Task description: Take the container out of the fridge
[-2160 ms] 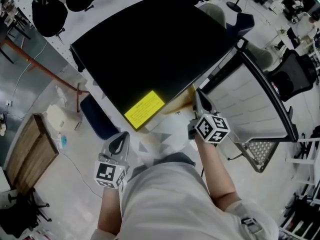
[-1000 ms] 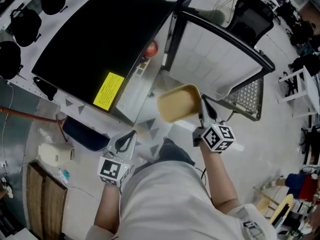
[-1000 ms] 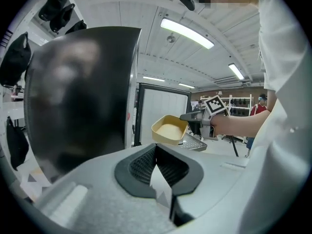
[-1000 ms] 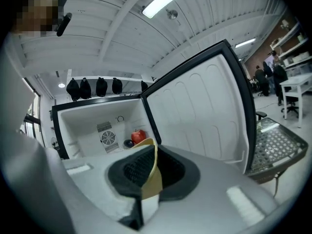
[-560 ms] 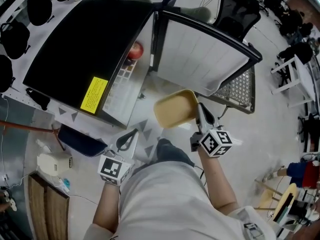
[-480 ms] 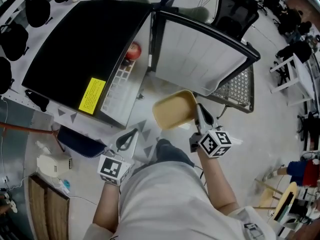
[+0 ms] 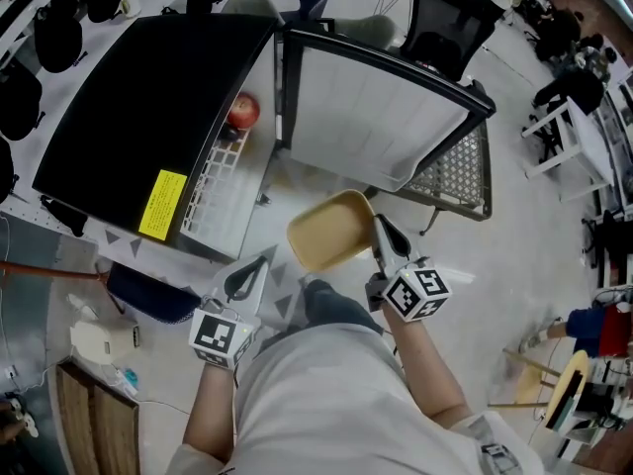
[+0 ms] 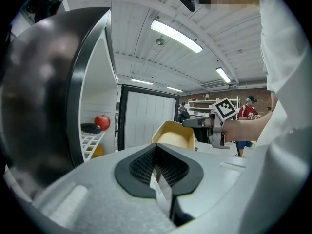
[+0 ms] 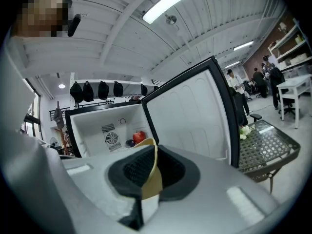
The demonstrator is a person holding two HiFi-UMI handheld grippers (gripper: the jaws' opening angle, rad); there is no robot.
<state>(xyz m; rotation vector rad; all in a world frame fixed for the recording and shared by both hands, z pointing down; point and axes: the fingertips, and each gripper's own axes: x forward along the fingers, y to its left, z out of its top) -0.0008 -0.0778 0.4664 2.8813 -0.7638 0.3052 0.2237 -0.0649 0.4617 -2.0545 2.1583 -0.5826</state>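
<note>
A shallow beige container [image 7: 331, 231] hangs in the air in front of the open black fridge [image 7: 129, 117], outside it. My right gripper [image 7: 380, 234] is shut on its right rim; in the right gripper view that rim [image 9: 153, 169] stands pinched between the pads. The left gripper view shows the container [image 8: 174, 133] held up beside the white inner door [image 8: 146, 118]. My left gripper [image 7: 249, 273] hangs lower left, shut and empty. A red apple [image 7: 242, 112] remains on the fridge's wire shelf.
The fridge door [image 7: 376, 117] stands wide open to the right. A metal mesh table [image 7: 457, 171] sits past the door, with an office chair [image 7: 445, 18] behind. A blue object [image 7: 148, 290] and a wooden box [image 7: 94, 428] lie on the floor at left.
My right gripper has drawn the container out of the fridge opening and back toward my body. The left gripper has stayed low and shut.
</note>
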